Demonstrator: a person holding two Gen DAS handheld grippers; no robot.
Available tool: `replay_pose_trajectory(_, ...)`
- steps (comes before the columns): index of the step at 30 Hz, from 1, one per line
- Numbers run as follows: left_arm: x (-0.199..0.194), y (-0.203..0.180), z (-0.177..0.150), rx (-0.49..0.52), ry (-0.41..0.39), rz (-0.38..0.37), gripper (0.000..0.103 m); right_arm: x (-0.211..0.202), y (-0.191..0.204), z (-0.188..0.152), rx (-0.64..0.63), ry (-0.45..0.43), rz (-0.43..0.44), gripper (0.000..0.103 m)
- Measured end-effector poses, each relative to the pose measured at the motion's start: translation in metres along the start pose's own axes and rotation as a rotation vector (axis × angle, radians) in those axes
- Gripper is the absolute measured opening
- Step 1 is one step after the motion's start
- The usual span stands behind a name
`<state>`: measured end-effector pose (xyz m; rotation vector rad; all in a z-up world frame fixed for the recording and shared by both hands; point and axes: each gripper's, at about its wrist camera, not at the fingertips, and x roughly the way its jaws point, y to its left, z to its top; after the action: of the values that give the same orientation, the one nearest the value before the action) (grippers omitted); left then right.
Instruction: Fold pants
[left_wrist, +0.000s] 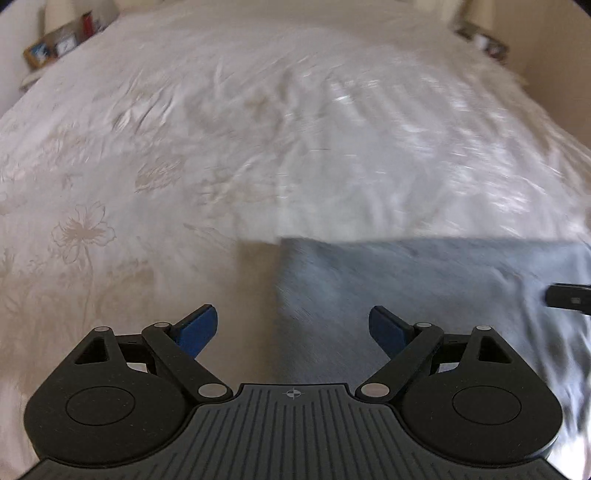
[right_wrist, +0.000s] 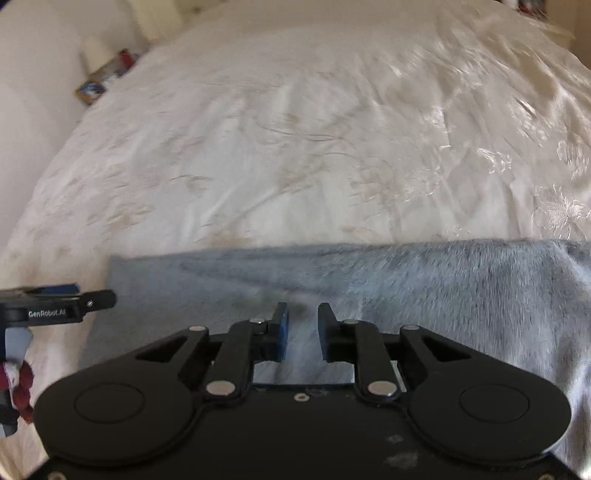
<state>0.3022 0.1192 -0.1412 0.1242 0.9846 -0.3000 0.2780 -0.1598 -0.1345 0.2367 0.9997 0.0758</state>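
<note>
The pants (right_wrist: 369, 291), soft grey-blue fabric with a brushed, fuzzy nap, lie in a flat rectangle with straight edges on the bed (right_wrist: 295, 129), whose glossy cream cover is wrinkled and woven with faint flowers. The left hand-held gripper (left_wrist: 291, 328) hangs with its blue-padded jaws spread wide and empty over the pants' left edge. The right hand-held gripper (right_wrist: 303, 328) has its jaws narrowly parted above the cloth, pinching nothing.
</note>
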Motion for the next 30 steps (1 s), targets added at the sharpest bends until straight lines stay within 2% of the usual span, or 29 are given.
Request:
replay_pose_trajectory(3,-0.015,-0.021,-0.022,0.082,0.011,-0.029,0.090,-0.006,0.001,-0.029,-0.033,0.048,-0.020,0.021)
replay_pose_trajectory(6,-0.004,-0.033,-0.047,0.126,0.126,-0.032,0.090,0.000,-0.005,-0.051,0.009,0.101,-0.057,0.021)
replay_pose_trajectory(7,-0.003,-0.032,-0.055,0.119,0.148,-0.020,0.090,-0.004,-0.007,-0.056,0.024,0.099,-0.070,0.022)
replay_pose_trajectory(10,-0.021,-0.024,-0.066,0.039,0.129,-0.044,0.090,-0.035,-0.012,-0.068,0.059,0.043,-0.086,0.036)
replay_pose_trajectory(13,-0.038,-0.023,-0.075,-0.013,0.130,-0.072,0.090,-0.054,-0.017,-0.082,0.060,0.032,-0.093,0.037)
replay_pose_trajectory(14,-0.042,-0.024,-0.078,-0.019,0.129,-0.074,0.090,-0.056,-0.018,-0.090,0.052,0.054,-0.094,0.034)
replay_pose_trajectory(16,-0.052,-0.029,-0.084,-0.033,0.123,-0.084,0.090,-0.052,-0.023,-0.106,0.045,0.103,-0.092,0.020)
replay_pose_trajectory(19,-0.065,-0.039,-0.092,-0.048,0.105,-0.081,0.090,-0.039,-0.030,-0.127,0.037,0.189,-0.089,0.017)
replay_pose_trajectory(24,-0.090,-0.058,-0.107,-0.103,0.072,-0.052,0.090,-0.067,-0.040,-0.141,0.050,0.127,-0.022,0.018)
replay_pose_trajectory(30,-0.110,-0.083,-0.119,-0.153,0.036,-0.029,0.088,-0.109,-0.066,-0.152,0.038,0.049,0.031,0.029)
